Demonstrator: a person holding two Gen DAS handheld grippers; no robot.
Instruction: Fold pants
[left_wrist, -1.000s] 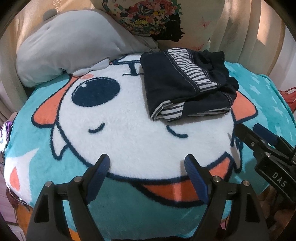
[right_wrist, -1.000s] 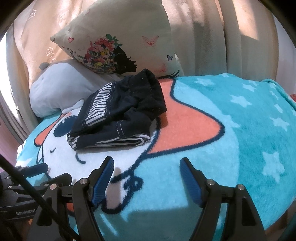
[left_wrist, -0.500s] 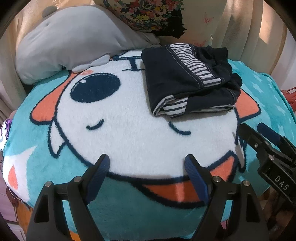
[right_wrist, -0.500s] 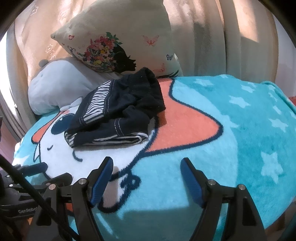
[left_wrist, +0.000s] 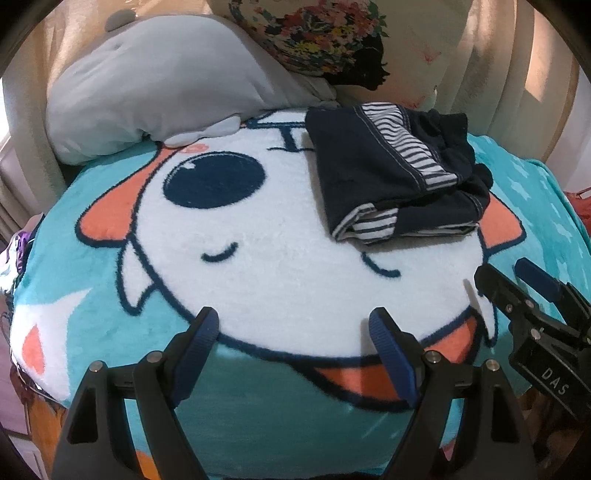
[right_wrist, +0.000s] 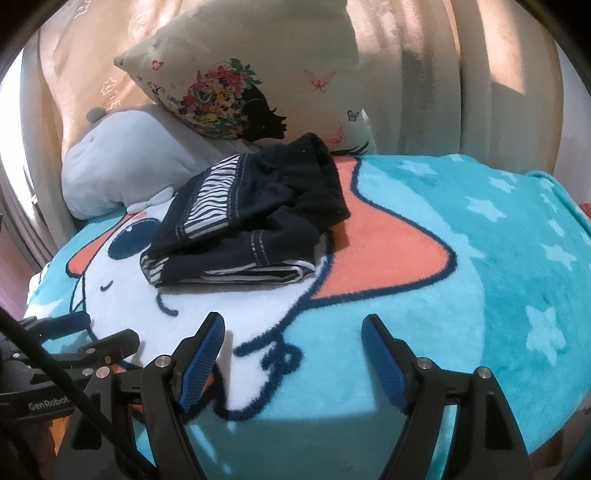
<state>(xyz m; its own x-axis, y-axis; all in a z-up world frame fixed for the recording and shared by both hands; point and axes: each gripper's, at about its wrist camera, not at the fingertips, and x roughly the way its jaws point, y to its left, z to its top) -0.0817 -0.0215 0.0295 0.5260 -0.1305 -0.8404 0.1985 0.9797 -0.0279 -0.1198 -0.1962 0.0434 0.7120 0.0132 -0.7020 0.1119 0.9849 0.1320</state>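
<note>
Folded pants (left_wrist: 397, 173) lay unchanged on the blanket (left_wrist: 280, 280); left hand-held gripper (left_wrist: 291, 332) and right hand-held gripper (right_wrist: 293, 334) stayed wide, empty, suggesting folding complete.

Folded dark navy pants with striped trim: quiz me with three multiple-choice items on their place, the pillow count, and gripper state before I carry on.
1. Where do the folded dark navy pants with striped trim lie?
A. On the turquoise cartoon fleece blanket
B. On the floor
C. Between one gripper's fingers

2. How many pillows sit behind the blanket?
A. None
B. Two
C. Four

3. What state are the left gripper and right gripper in?
A. Both open, empty
B. Both shut on cloth
C. One shut

Answers: 1 A, the pants rest on the blanket's white face print. 2 B, a plain grey pillow and a cream floral pillow. 3 A, only blanket shows between each pair of blue pads.
</note>
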